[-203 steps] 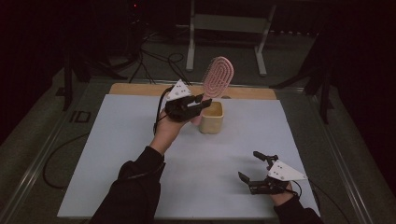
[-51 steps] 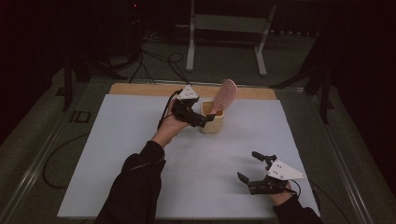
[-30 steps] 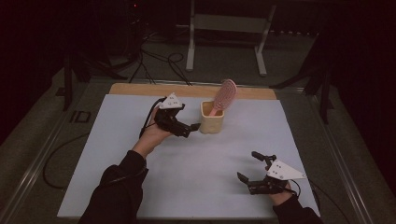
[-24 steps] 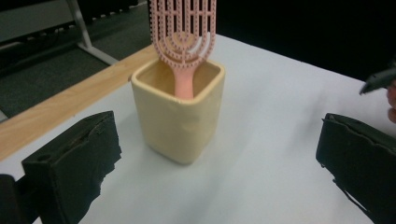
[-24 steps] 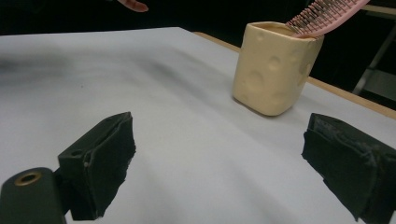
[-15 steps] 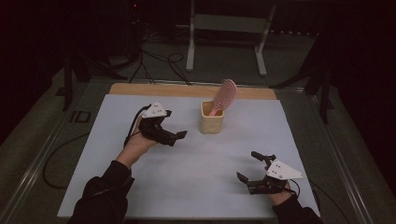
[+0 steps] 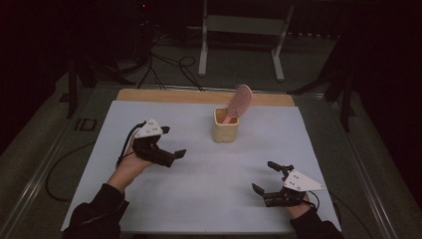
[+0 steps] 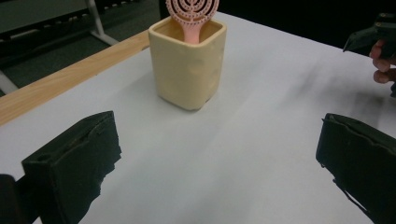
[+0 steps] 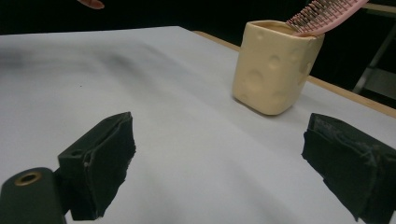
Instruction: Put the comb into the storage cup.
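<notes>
High view: pink hairbrush (image 7: pixel 239 102) stands in the cream cup (image 7: pixel 225 125); my left gripper (image 7: pixel 171 158) and right gripper (image 7: pixel 264 179) hover, jaws apart, empty.

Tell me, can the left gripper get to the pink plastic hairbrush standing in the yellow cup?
Probably yes. The left gripper is open, and bare white table lies between it and the cream-yellow square cup. The pink plastic hairbrush sticks up above the rim, free to grab.

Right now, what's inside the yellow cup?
A pink hairbrush stands handle-down in the cup, head leaning over the rim. The cup wall hides the handle's lower end and the bottom.
</notes>
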`<state>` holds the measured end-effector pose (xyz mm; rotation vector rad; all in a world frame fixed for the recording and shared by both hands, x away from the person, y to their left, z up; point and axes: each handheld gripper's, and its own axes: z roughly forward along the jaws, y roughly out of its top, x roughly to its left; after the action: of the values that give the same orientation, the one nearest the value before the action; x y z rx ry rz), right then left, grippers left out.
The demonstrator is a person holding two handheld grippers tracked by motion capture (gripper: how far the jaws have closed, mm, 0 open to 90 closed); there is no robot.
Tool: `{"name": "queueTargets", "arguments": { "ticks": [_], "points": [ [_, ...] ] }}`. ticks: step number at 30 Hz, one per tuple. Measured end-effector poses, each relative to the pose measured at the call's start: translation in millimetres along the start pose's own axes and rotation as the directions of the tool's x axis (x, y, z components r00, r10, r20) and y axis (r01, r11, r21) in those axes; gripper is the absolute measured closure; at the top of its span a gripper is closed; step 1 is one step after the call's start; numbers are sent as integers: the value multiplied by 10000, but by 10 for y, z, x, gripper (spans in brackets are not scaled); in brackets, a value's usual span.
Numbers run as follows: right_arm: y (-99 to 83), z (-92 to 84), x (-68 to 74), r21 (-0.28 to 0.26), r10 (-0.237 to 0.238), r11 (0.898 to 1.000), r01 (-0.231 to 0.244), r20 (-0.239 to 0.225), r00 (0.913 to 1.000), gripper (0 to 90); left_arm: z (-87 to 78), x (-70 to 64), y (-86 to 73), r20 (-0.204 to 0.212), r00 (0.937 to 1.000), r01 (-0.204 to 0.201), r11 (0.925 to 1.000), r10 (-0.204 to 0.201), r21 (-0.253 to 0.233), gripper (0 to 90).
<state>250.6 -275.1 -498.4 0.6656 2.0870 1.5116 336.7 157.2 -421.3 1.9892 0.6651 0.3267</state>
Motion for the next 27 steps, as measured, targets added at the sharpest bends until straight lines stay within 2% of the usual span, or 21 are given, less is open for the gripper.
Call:
{"name": "queueTargets", "arguments": {
  "ticks": [7,12,17,27],
  "points": [
    [-1,8,3,19,3,10000,-2,-5,10000,89,-169,-16,-192,-182,9998,74,9999,-72,133,0],
    [-4,13,-2,19,-18,10000,18,13,10000,89,-292,-7,-318,-350,9990,277,9996,-274,81,0],
    [-6,20,1,63,-25,10000,25,-10,10000,88,-410,-20,-542,-644,9969,474,9987,-463,163,0],
    [-17,29,-5,113,21,9999,-22,18,10000,88,-609,-56,-823,-908,9936,703,9971,-672,307,0]
  ]
}}
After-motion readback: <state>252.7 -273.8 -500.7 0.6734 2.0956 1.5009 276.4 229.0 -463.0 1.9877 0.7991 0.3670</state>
